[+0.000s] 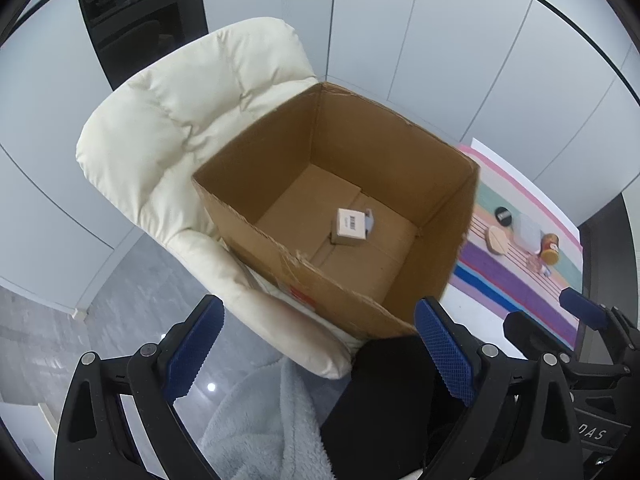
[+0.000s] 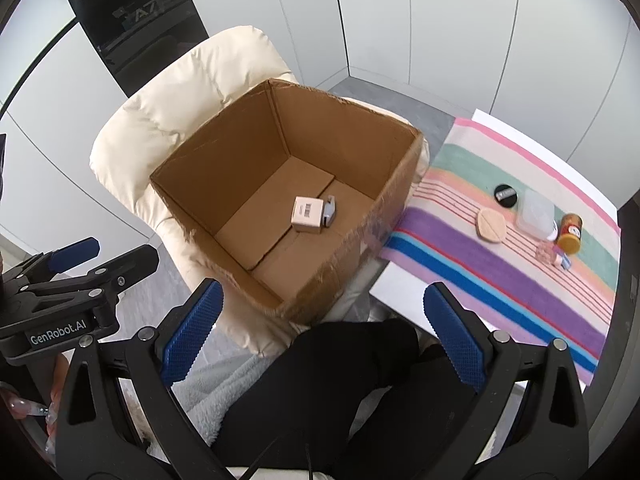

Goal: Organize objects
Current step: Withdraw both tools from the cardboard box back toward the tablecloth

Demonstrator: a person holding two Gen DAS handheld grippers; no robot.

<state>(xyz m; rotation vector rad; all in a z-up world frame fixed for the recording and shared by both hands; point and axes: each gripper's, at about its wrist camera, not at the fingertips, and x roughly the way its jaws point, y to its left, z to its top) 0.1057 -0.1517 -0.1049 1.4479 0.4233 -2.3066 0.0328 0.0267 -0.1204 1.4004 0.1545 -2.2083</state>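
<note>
My left gripper [image 1: 316, 344] is spread wide and holds nothing; its blue pads [image 1: 194, 344] hang above my lap, near the front corner of the cardboard box [image 1: 400, 148]. My right gripper [image 2: 324, 328] is also wide and empty, and it hangs near the same box. The box is open at the top and sits on the seat of a cream padded chair [image 1: 168, 120]. Inside, on the bottom, I see a small white box [image 1: 351, 227] with a barcode, and a small grey-blue thing [image 1: 369, 220] touches its side. To the right of the box is a white table with a striped cloth [image 2: 500, 276]. On the cloth lie a black round lid [image 2: 505, 195], a beige oval piece [image 2: 491, 225], a clear plastic container [image 2: 535, 213] and an orange jar [image 2: 570, 234], all close together.
</note>
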